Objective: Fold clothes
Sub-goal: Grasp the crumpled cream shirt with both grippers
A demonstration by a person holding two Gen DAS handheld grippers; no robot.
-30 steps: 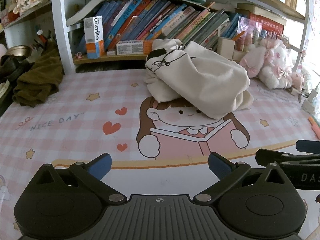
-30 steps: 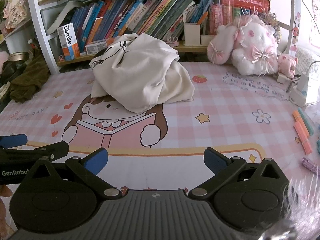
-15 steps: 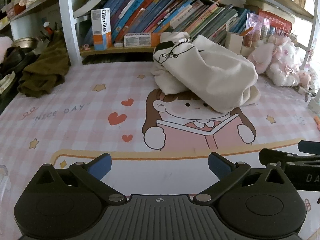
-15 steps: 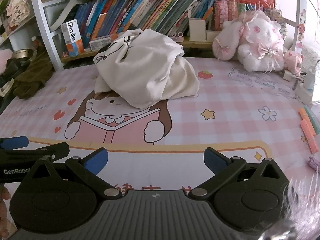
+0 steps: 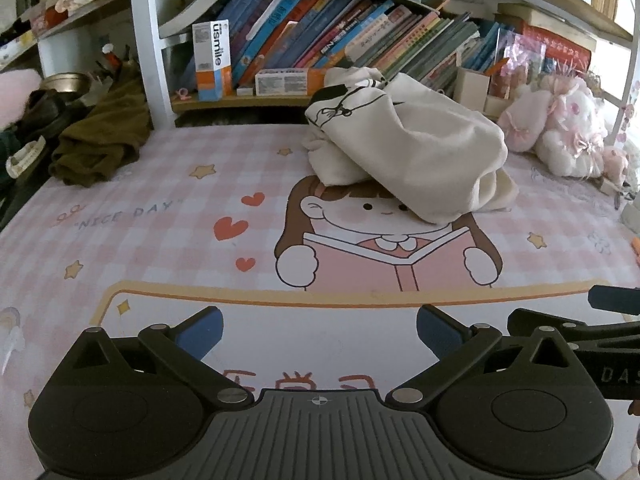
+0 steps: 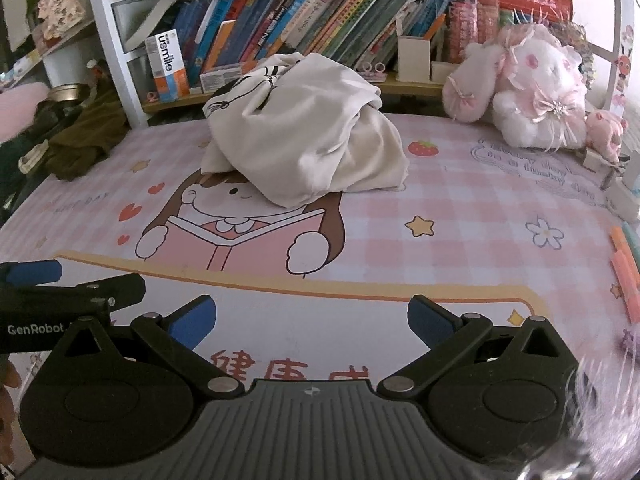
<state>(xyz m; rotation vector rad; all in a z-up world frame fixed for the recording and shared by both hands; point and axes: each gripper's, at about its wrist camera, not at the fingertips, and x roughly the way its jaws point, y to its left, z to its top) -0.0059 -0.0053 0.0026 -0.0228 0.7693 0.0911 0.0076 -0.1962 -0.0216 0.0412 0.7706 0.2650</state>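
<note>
1. Change vs the earlier frames: both wrist views sit closer to the far side of the desk; the cream garment [image 5: 412,160] fills more of the frame and the shelf of books [image 5: 340,44] looms larger. The garment's shape looks the same; only the cameras advanced
2. Left gripper [image 5: 319,330]: fingers spread wide, nothing between the blue pads, hovering over the near part of the cartoon desk mat [image 5: 160,220]
3. Right gripper [image 6: 312,318]: same story, spread wide and empty, just beside the left one; each shows at the edge of the other's view
4. Task item: cream garment [image 6: 304,148] is a crumpled mound on the far-centre mat, covering the top of the printed girl's head, just in front of the shelf. Not flat, no visible folds
5. Second cloth: dark olive garment [image 5: 100,148] bunched at the left mat edge, well apart from the cream one
6. Step, as a judgement: approach to the cream heap
7. Next move calls for: finding a real edge or corner, hem or shoulder, on each side and pinching one layer only. The heap is loose, so a grab into the bulk would likely lift several layers
8. Watch the plush rabbit [image 6: 532,92] to the right when spreading
</note>
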